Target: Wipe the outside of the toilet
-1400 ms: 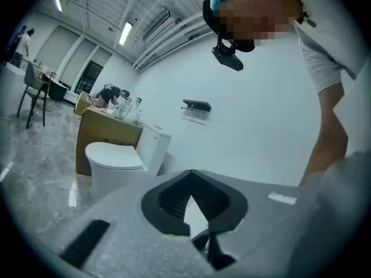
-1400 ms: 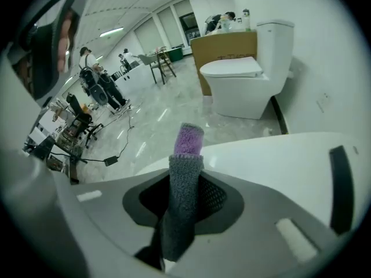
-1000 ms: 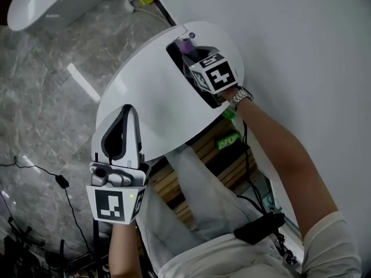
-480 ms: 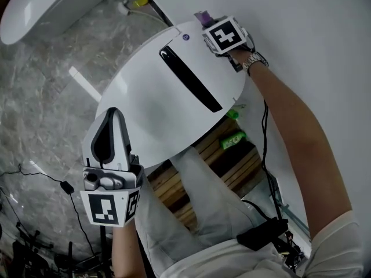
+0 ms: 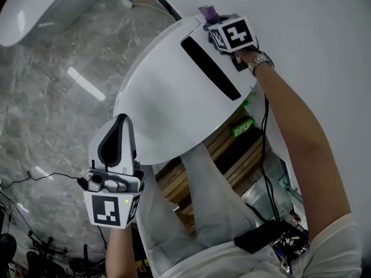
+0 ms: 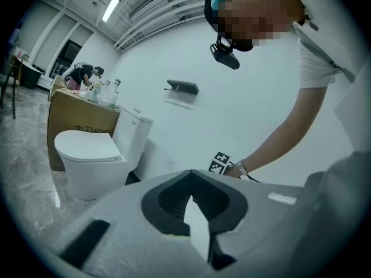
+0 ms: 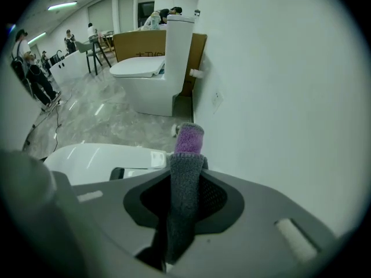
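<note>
The right gripper (image 5: 213, 21), at the top of the frame, pinches a cloth (image 5: 205, 11) at the back edge of the toilet (image 5: 162, 97) in the middle, while the left gripper (image 5: 120, 123), lower left, has its jaws pressed together on nothing.

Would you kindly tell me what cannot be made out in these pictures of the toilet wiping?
- Toilet bowl and base: head view, hidden under its own top.
- Whether the cloth touches the toilet: in the head view the right gripper covers it; in the right gripper view the gripper's body hides its lower end.
- Items on the cardboard box: left gripper view, too small.
</note>
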